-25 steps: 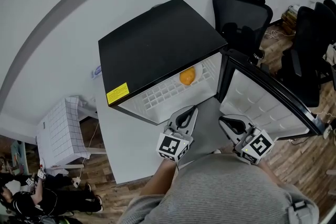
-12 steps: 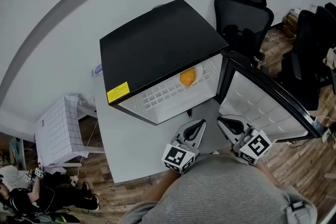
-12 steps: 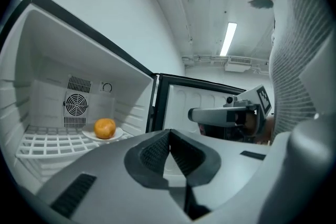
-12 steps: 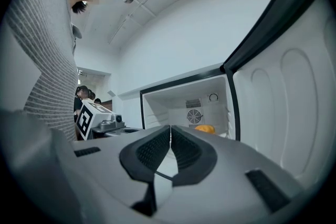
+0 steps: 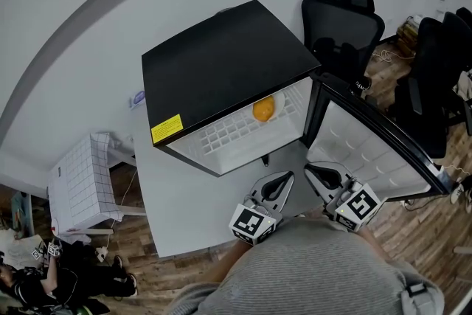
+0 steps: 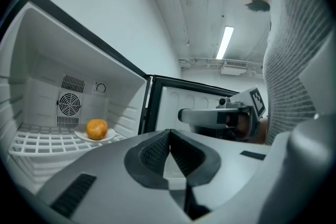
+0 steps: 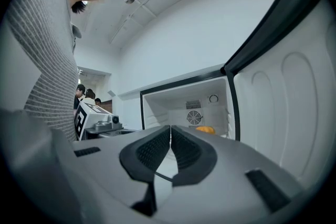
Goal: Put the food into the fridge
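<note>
A small black fridge point(image 5: 221, 63) stands on a grey table point(image 5: 173, 203) with its door point(image 5: 369, 147) swung open to the right. Inside, an orange point(image 5: 263, 109) rests on a white plate point(image 5: 279, 102) on the wire shelf; the left gripper view shows the orange point(image 6: 96, 128) near the back fan. My left gripper point(image 5: 285, 179) and right gripper point(image 5: 313, 170) hover side by side in front of the open fridge, close to my body. Both are shut with nothing between their jaws. The right gripper view shows the orange point(image 7: 206, 129) just past its tips.
Black office chairs point(image 5: 341, 15) stand behind the fridge on the right. A white gridded rack point(image 5: 81, 184) stands left of the table. People point(image 5: 29, 284) are on the wooden floor at lower left. The open door blocks the right side.
My left gripper has drawn back from the fridge opening toward my body and a little to the right. The right gripper has hardly moved. Both stay shut.
</note>
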Tool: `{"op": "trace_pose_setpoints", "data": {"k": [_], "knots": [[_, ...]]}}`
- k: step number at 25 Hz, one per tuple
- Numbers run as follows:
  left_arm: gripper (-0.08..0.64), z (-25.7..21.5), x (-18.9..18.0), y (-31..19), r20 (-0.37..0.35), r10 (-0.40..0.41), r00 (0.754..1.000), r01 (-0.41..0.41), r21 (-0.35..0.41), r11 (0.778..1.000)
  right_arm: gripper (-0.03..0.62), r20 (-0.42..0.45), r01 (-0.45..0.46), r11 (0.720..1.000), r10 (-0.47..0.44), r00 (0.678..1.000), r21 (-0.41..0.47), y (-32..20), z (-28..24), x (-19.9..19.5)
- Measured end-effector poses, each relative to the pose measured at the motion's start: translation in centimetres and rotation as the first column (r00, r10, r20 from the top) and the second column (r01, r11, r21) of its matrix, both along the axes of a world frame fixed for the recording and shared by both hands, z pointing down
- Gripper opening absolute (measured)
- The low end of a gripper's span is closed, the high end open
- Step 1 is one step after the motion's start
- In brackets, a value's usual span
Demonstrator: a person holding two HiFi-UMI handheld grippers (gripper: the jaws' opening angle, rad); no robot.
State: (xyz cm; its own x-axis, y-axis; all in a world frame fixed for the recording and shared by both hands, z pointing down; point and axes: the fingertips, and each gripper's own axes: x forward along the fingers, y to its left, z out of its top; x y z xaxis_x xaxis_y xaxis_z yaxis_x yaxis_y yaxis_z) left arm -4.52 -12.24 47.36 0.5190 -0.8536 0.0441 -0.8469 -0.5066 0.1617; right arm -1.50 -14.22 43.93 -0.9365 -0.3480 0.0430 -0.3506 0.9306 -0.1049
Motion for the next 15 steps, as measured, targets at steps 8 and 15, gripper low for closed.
{"op": "trace_pose_setpoints", "data": {"k": [8,15], "knots": [[0.011,-0.14,-0.06,0.04,0.000,0.002,1.000,-0.002,-0.002,1.000,0.014,-0.011,0.014,1.000,-0.014,1.000,0.020,0.32,-0.16,-0.29],[0.011,-0.03,-0.20,0.10,0.010,0.002,1.000,-0.002,-0.008,1.000,0.014,-0.016,0.037,0.999,-0.036,0.999,0.037,0.71,0.16,-0.31]]}}
